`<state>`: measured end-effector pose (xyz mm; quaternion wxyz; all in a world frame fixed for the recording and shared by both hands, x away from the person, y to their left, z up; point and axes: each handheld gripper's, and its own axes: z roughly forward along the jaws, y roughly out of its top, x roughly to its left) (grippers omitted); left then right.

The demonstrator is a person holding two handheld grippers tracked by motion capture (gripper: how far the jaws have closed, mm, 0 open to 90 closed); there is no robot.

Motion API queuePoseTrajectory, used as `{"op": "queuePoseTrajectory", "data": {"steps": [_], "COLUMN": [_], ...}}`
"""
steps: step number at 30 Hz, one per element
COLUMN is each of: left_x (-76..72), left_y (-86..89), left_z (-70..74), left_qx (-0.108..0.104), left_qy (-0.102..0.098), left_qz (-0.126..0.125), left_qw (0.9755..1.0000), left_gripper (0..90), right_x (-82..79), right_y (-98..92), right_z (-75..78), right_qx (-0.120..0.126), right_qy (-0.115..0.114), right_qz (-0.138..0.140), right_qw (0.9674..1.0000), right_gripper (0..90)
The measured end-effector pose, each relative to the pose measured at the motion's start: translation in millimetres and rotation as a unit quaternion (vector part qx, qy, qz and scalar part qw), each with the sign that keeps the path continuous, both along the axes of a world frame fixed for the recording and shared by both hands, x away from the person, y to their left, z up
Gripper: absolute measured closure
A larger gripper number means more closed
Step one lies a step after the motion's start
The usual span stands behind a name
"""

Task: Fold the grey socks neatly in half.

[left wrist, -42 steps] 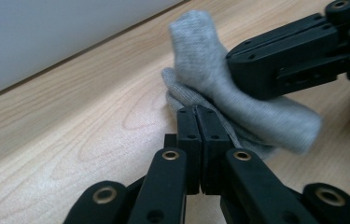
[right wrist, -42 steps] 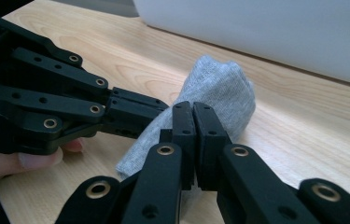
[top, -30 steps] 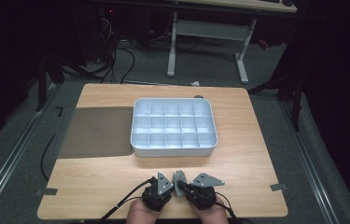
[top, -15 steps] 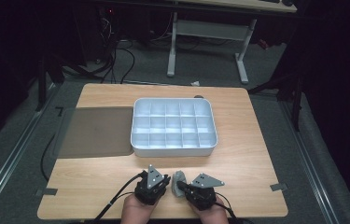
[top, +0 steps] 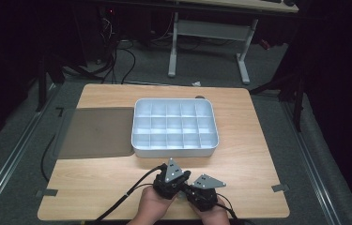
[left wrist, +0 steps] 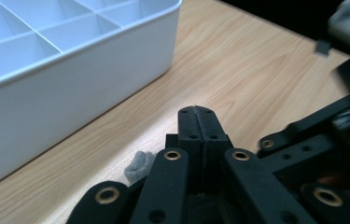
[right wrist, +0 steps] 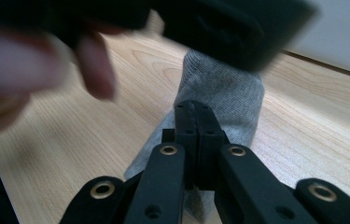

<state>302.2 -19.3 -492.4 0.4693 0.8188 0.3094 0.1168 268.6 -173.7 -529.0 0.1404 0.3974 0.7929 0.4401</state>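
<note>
A grey sock [right wrist: 224,88] lies on the wooden table [top: 248,159] under and beyond my right gripper [right wrist: 195,106], whose jaws are shut; I cannot tell if fabric is pinched. A scrap of the grey fabric [left wrist: 137,165] shows beside my left gripper [left wrist: 196,112]. Its jaws have just closed further and are shut, with nothing visible between the tips. In the high view the left gripper [top: 171,183] and right gripper [top: 197,190] sit close together near the table's front edge, each held in a hand. A white compartment tray [top: 175,151] stands just beyond them.
A dark mat [top: 96,132] lies left of the tray. The tray's white wall [left wrist: 70,93] is close on the left in the left gripper view. Cables trail from both grippers over the front edge. Bare wood [top: 94,183] lies to the left of the hands.
The left gripper has moved right and upward, ending tight against the right gripper. The right gripper has stayed where it was.
</note>
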Motion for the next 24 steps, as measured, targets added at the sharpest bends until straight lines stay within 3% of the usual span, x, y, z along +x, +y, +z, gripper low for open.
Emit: {"op": "queuePoseTrajectory", "data": {"steps": [4,11,20,24], "left_x": [9.0,9.2,6.3,-2.0], "left_y": [6.3,17.2,20.9,25.5], "left_z": [-13.6,-24.0,-26.4,-15.4], "left_qx": [0.015,0.023,0.016,-0.012], "left_qy": [0.016,0.008,0.0,-0.01], "left_qz": [0.017,0.03,0.037,0.037], "left_qw": [0.9996,0.9992,0.9992,0.9992], "left_gripper": [90.0,90.0,90.0,90.0], "right_x": [0.3,0.5,1.2,0.6], "right_y": [-0.8,-1.3,-2.8,-2.2], "right_z": [-0.1,-0.1,0.2,0.3], "right_qx": [0.003,0.007,0.011,0.007], "right_qy": [0.001,0.003,0.007,0.003], "right_qz": [0.001,0.002,0.0,0.0], "right_qw": [1.0,1.0,0.9999,1.0], "right_gripper": [90.0,90.0,90.0,90.0]}}
